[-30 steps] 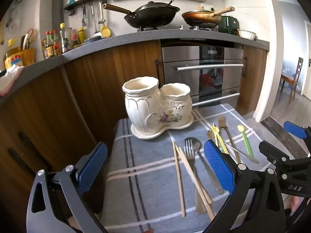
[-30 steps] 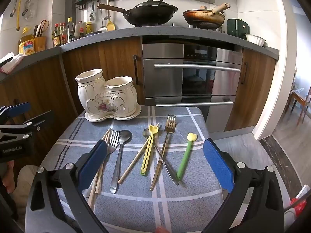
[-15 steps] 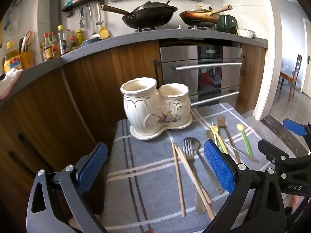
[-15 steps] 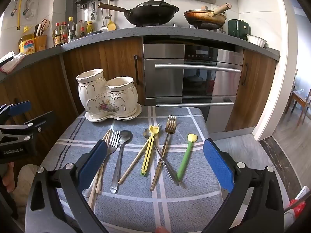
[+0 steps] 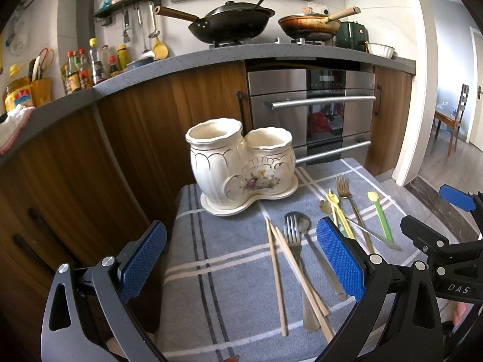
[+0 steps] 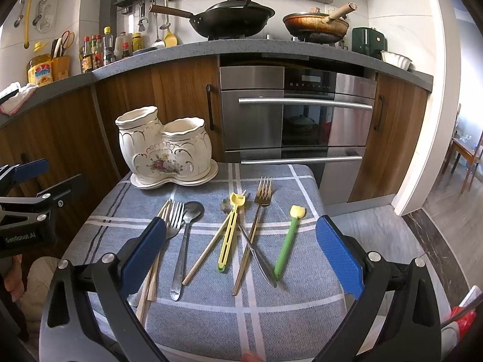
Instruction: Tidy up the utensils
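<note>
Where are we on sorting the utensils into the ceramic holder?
Done: nothing; both cups of the ceramic holder look empty. In hand: nothing; left gripper and right gripper are open. Left: chopsticks, silver fork, spoon, gold fork, yellow and green utensils lie on the cloth.

White "DAS" lettering on the black right gripper (image 5: 459, 205) body, white "GenRobot.AI" on the black left gripper (image 6: 36, 178) body, bottle labels illegible

Before me: wood-front cabinets (image 6: 169, 96), steel oven (image 6: 297, 111), grey countertop (image 6: 151, 55) with black wok (image 6: 232, 19), frying pan (image 6: 315, 25). Sauce bottles (image 6: 96, 51) left. Wooden chair (image 5: 455, 114) beyond doorway, daylight.
</note>
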`<state>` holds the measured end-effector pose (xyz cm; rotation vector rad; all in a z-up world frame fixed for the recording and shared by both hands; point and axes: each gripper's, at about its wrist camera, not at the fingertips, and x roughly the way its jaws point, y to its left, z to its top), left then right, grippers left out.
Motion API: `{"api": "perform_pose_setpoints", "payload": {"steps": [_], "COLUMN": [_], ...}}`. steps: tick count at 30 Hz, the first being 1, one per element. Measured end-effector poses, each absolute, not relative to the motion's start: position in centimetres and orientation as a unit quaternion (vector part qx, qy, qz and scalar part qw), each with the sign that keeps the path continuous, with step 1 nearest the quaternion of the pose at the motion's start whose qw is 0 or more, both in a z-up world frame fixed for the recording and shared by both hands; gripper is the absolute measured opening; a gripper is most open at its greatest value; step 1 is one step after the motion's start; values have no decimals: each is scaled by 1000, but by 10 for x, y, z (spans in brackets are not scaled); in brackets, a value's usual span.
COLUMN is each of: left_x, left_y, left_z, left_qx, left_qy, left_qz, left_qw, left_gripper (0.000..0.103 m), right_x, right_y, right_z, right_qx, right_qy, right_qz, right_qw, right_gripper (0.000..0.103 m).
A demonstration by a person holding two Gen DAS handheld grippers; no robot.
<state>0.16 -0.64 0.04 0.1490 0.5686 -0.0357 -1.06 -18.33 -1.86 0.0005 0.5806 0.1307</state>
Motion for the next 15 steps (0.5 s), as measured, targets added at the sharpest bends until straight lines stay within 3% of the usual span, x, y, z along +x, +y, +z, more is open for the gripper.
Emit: {"api": "perform_pose_setpoints", "payload": {"steps": [15], "left_x": [2], "left_y": [-6], "left_z": [-1], "left_qx": [74], "left_qy": [280], "left_qz": [-17], "left_qw": [957], "left_gripper": [99], "right_x": [-9], "right_y": [-184], "right_z": [-22], "right_qx": [2], "right_qy": [290], "right_qz": [64], "right_qw": [955], "right_gripper": [98]}}
